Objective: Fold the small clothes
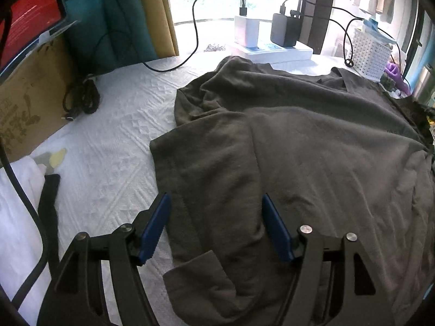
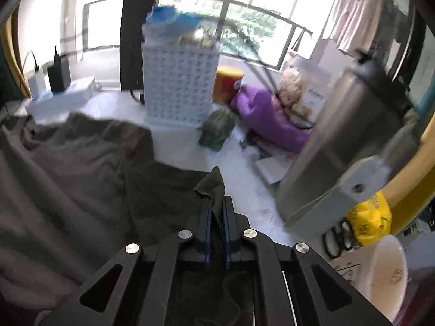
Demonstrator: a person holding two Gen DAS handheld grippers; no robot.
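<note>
A dark grey-brown shirt (image 1: pixel 312 149) lies spread on the white textured cloth (image 1: pixel 114 141), one sleeve folded over its body. My left gripper (image 1: pixel 214 203) hovers open just above that folded sleeve, blue pads (image 1: pixel 156 225) wide apart, nothing pinched. In the right wrist view the same shirt (image 2: pixel 68 168) fills the left half. My right gripper (image 2: pixel 216 203) is shut on a corner of the shirt, and a peak of fabric (image 2: pixel 210 184) sticks up between the blue pads.
A white perforated basket (image 2: pixel 179 87), a purple cloth (image 2: pixel 266 119) and a steel kettle (image 2: pixel 345 141) crowd the right side. Chargers with black cables (image 1: pixel 261 31) sit at the back by the window. A cardboard box (image 1: pixel 30 100) and a folded white cloth (image 1: pixel 19 198) lie left.
</note>
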